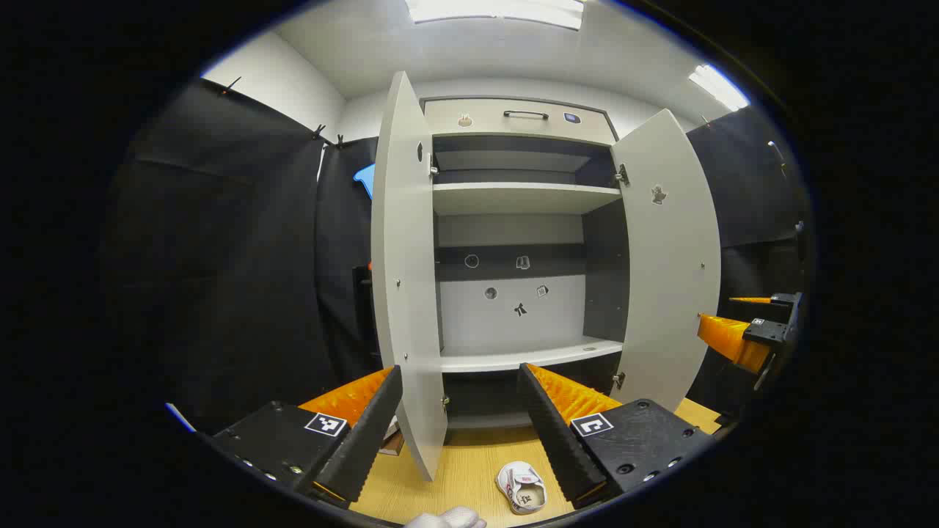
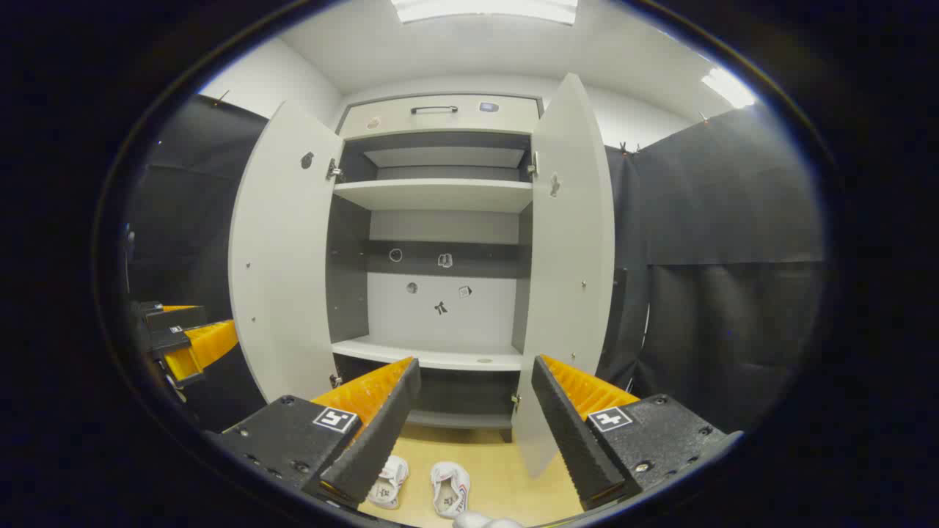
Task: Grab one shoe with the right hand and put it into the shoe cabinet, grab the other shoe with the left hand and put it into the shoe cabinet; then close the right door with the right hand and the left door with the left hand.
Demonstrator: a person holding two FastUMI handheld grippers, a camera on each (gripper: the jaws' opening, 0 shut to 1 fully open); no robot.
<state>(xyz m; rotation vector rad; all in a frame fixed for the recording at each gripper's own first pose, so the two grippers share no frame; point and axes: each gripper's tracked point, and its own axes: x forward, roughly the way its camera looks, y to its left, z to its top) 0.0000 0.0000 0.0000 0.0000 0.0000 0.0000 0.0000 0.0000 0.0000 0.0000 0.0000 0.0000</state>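
Left gripper (image 1: 461,422) is hovering with its two black-and-orange ridged fingers spread apart, gripping nothing, before the tall grey two-door shoe cabinet (image 1: 513,242). In the left gripper view both doors are standing open; the left door (image 1: 403,279) is showing nearly edge-on between the fingers, and one small white shoe (image 1: 522,487) is lying on the pale wooden floor (image 1: 469,469) beside the right finger. The other gripper is showing at the far right edge.

Right gripper (image 2: 475,414) is likewise hanging open and empty. The right gripper view is showing two white shoes (image 2: 422,484) side by side on the floor, apart from the cabinet, and two bare shelves inside it.
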